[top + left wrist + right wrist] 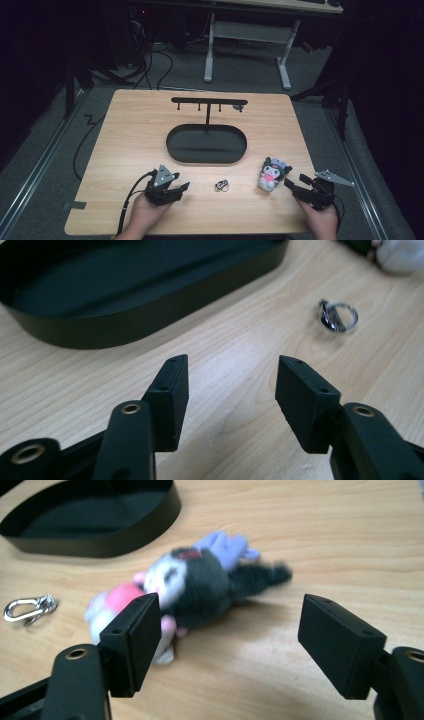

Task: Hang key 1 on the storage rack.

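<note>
A small plush toy (271,174) with a black head, pink front and purple ears lies on the wooden table (130,130) at the front right. My right gripper (295,180) is open just right of it. In the right gripper view the toy (200,587) lies ahead of the spread jaws of the right gripper (230,599), untouched. A small metal clip (222,186) rests at the front middle. My left gripper (181,189) stands open to its left, with nothing between its jaws. In the left gripper view the left gripper (232,362) points past bare wood, and the clip (339,316) lies ahead to the right.
A black oval tray (175,150) sits mid-table, and a black stand with a hook bar (208,101) rises from its far side. The tray wall (125,325) is close ahead of the left gripper. It also appears as a tray wall (100,545) at the upper left of the right gripper view, with the clip (27,609) at the left.
</note>
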Demonstrator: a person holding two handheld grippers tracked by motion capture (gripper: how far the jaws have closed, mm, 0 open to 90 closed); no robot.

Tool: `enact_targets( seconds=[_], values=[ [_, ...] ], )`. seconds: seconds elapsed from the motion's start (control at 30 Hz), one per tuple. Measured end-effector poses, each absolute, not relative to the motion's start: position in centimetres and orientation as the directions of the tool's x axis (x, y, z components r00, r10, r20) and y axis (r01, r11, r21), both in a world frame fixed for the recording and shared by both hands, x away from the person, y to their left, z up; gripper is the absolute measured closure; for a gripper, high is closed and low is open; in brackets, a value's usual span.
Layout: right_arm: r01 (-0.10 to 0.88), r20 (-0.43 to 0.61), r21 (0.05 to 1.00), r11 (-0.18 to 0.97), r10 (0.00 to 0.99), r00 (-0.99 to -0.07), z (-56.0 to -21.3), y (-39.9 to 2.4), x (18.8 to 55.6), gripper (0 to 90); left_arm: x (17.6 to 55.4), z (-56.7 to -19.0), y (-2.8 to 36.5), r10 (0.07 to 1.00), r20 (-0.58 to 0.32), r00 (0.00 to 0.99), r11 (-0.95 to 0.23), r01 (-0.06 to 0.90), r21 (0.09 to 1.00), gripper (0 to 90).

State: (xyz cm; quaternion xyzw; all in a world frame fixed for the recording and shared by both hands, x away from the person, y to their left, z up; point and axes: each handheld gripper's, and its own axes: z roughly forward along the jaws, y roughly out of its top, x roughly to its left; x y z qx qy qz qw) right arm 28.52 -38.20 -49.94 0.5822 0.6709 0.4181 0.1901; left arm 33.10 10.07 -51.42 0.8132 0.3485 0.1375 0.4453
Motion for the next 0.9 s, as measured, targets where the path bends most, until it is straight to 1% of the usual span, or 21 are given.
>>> enact_targets(
  seconds=[0.07,0.17,0.33,0.37,0.43,0.5,0.67,0.73,0.9],
  values=[
    [0.616,0.212,0.788,-0.011,0.944,-0.254,-49.9,-37.9,28.2,27.3,33.1,-51.3,10.1,0.687,-0.071,0.723,-0.370,0.433,0.822,47.4],
    [0.602,0.191,0.798,0.007,0.945,-0.265,-49.8,-37.7,27.8,29.3,33.1,-51.2,10.3,0.691,-0.083,0.718,-0.352,0.434,0.829,46.8],
    [0.594,0.163,0.804,0.031,0.949,-0.270,-50.0,-37.7,27.5,32.0,33.3,-51.3,10.4,0.693,-0.064,0.718,-0.364,0.425,0.828,45.6],
    [0.592,0.157,0.805,0.035,0.950,-0.270,-50.0,-37.8,27.5,33.7,33.3,-51.3,10.4,0.694,-0.062,0.717,-0.365,0.425,0.828,45.1],
    [0.582,0.141,0.812,0.047,0.952,-0.273,-50.1,-37.9,27.5,39.1,33.3,-51.3,10.6,0.697,-0.063,0.715,-0.359,0.423,0.832,44.8],
    [0.587,0.127,0.807,0.059,0.954,-0.272,-50.3,-38.1,27.5,47.0,33.2,-51.3,10.8,0.699,-0.063,0.712,-0.355,0.422,0.834,44.4],
    [0.605,0.097,0.789,0.106,0.951,-0.294,-50.4,-38.4,28.1,82.4,33.1,-51.4,11.2,0.703,-0.044,0.710,-0.364,0.412,0.836,43.6],
    [0.620,0.080,0.774,0.128,0.952,-0.296,-50.7,-38.3,28.7,87.3,33.0,-51.4,11.4,0.707,-0.045,0.706,-0.358,0.412,0.838,43.4],
    [0.652,0.055,0.740,0.166,0.951,-0.304,-51.4,-38.1,30.3,88.5,32.2,-51.4,12.4,0.724,-0.033,0.689,-0.358,0.416,0.836,43.1]
  ],
)
